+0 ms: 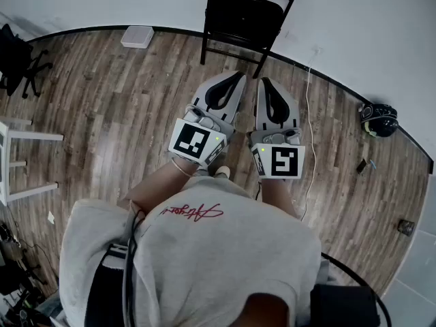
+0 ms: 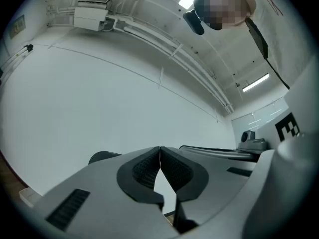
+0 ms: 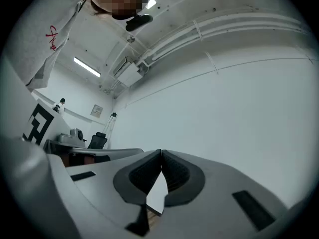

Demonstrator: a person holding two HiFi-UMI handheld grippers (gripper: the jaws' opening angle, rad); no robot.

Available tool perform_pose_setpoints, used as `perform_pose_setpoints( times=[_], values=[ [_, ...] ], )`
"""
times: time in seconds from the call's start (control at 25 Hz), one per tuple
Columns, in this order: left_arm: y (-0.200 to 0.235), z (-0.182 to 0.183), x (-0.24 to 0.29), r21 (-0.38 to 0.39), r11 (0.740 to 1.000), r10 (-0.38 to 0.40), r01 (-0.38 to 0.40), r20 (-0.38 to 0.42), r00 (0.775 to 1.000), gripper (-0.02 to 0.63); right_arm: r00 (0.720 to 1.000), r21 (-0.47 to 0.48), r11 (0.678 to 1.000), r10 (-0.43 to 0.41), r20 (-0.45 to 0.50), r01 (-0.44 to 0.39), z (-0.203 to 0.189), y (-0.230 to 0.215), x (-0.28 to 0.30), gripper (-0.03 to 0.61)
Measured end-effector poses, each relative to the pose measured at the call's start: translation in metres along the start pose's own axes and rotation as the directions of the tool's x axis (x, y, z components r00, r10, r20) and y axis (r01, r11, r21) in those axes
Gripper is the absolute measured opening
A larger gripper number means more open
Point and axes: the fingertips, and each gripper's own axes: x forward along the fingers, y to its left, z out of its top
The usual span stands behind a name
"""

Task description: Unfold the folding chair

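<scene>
**A:** Where's the chair?

**B:** The black metal folding chair [image 1: 245,12] stands at the far side of the room, upright against the white wall [image 1: 354,26]. It looks folded flat, with its feet on the brown wood-plank floor [image 1: 102,107].

**A:** And the two claws?

**B:** They're side by side in front of the person, both pointing toward the chair. The grey-and-black left gripper [image 1: 231,80] is just left of the grey-and-black right gripper [image 1: 264,86]. Their tips are near the chair's feet but apart from them, and neither touches the chair.

**A:** Open or closed?

**B:** Both closed. In the left gripper view the ribbed black pads meet at the tips with nothing between them. The right gripper view shows the same, pads together and empty. Each view has only wall and ceiling beyond the tips.

**A:** What else is on the floor?

**B:** A flat white box [image 1: 137,37] lies at the far left by the wall. A black office chair [image 1: 17,60] is at the left edge, with a white frame stool [image 1: 20,162] nearer on that side. A thin white cable [image 1: 310,135] runs down the floor on the right, and a dark rounded object [image 1: 379,119] sits further right by the wall.
</scene>
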Motion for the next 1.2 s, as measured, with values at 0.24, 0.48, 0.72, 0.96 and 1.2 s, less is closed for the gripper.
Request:
perform_pose_setpoints(
  times=[0.24, 0.48, 0.72, 0.96, 1.2],
  values=[
    [0.001, -0.001, 0.000, 0.000, 1.000, 0.002, -0.002, -0.002, 1.000, 0.017, 1.000, 0.003, 1.000, 0.005, 0.004, -0.005, 0.001, 0.000, 0.001, 0.015],
    [0.000, -0.003, 0.000, 0.001, 1.000, 0.003, -0.003, -0.005, 1.000, 0.017, 1.000, 0.011, 1.000, -0.003, 0.015, 0.003, 0.001, 0.000, 0.000, 0.015],
    [0.001, -0.005, -0.001, -0.017, 1.000, 0.010, -0.010, -0.003, 1.000, 0.017, 1.000, 0.039, 0.999, -0.010, 0.020, 0.010, -0.001, -0.002, -0.003, 0.015],
    [-0.010, -0.011, 0.009, -0.006, 1.000, 0.007, -0.007, -0.014, 1.000, 0.017, 1.000, 0.042, 0.999, 0.012, 0.008, -0.013, -0.004, -0.014, -0.006, 0.015],
    [0.003, -0.024, 0.015, 0.008, 0.999, 0.053, -0.053, -0.025, 0.998, 0.017, 0.997, 0.058, 0.996, 0.070, -0.023, -0.069, -0.026, -0.014, 0.003, 0.015]
  ],
)
